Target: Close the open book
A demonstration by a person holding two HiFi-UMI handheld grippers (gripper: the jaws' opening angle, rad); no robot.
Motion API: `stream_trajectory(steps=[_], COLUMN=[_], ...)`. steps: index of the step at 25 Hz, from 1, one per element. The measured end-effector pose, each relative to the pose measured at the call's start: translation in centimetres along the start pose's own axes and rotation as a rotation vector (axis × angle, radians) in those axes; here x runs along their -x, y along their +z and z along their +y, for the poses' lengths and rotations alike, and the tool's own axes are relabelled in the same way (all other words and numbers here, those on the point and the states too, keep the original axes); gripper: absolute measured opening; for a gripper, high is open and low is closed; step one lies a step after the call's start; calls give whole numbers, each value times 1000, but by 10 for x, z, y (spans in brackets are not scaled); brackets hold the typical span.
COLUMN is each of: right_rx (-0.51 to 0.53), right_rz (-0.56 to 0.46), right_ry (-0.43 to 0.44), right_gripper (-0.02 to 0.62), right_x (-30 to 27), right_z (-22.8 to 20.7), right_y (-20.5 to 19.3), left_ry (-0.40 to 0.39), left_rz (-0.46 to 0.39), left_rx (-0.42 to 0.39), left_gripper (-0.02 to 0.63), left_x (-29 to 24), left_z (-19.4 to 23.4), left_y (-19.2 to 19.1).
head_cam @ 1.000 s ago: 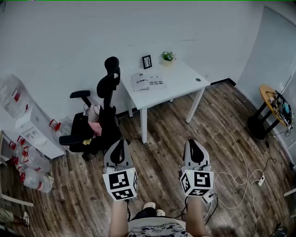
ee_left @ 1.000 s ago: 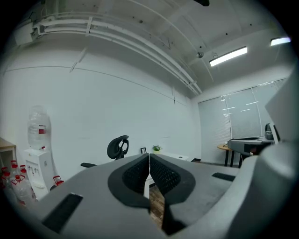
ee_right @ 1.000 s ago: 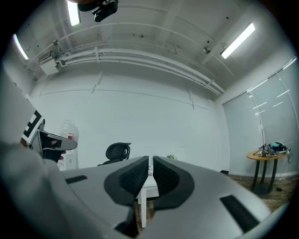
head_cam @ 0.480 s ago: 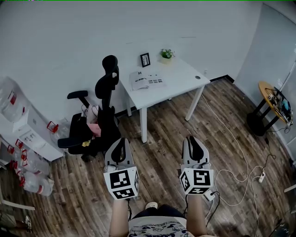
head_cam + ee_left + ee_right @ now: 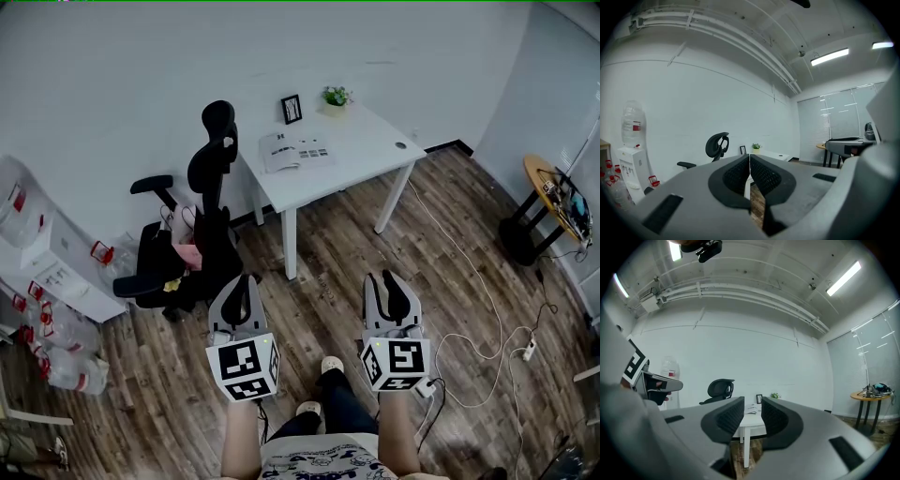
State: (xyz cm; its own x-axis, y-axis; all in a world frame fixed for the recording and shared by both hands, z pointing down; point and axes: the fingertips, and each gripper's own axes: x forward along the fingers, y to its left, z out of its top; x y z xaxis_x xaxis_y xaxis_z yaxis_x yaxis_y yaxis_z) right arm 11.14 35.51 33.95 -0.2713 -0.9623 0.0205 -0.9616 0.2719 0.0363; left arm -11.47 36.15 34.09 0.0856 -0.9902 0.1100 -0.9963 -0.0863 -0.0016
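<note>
We hold two grippers side by side in front of us, both pointing across the room, each with a marker cube at its back. The left gripper has its jaws brought together, the pads almost touching, with nothing between them. The right gripper has just been opening its jaws. They stand a little apart and hold nothing, and the gap in its own view shows only the far-off table. Below the grippers we see our forearms, dark trousers and light shoes on a brown wood-plank floor.

The open book lies well ahead of us, well apart from both grippers. It rests flat, pages up, on the left part of a white table that stands against a plain white wall. Behind the book, at the wall, a small black picture frame stands upright. A little potted plant sits to the right of it.

Just left of the table is a black office chair with a tall headrest and something pink on its seat. Farther left, large clear water bottles crowd a white cabinet. At the far right stands a round side table with a wooden top and dark base. A white cable runs over the floor to a power strip.
</note>
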Motion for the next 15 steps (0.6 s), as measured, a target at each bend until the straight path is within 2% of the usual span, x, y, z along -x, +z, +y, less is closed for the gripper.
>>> stream_trajectory(steps=[7,15], right_rx=[-2,14], right_rz=[16,12], right_ry=[11,63], right_gripper=[124,126], right_x=[-27,-90], right_z=[-14,-32], right_y=[-8,-10], left_ry=[8,36], left_rz=[15,18], left_rx=[-3,-12], left_gripper=[23,23], left_x=[-26,-83], left_z=[-3,-7], left_y=[-5,-2])
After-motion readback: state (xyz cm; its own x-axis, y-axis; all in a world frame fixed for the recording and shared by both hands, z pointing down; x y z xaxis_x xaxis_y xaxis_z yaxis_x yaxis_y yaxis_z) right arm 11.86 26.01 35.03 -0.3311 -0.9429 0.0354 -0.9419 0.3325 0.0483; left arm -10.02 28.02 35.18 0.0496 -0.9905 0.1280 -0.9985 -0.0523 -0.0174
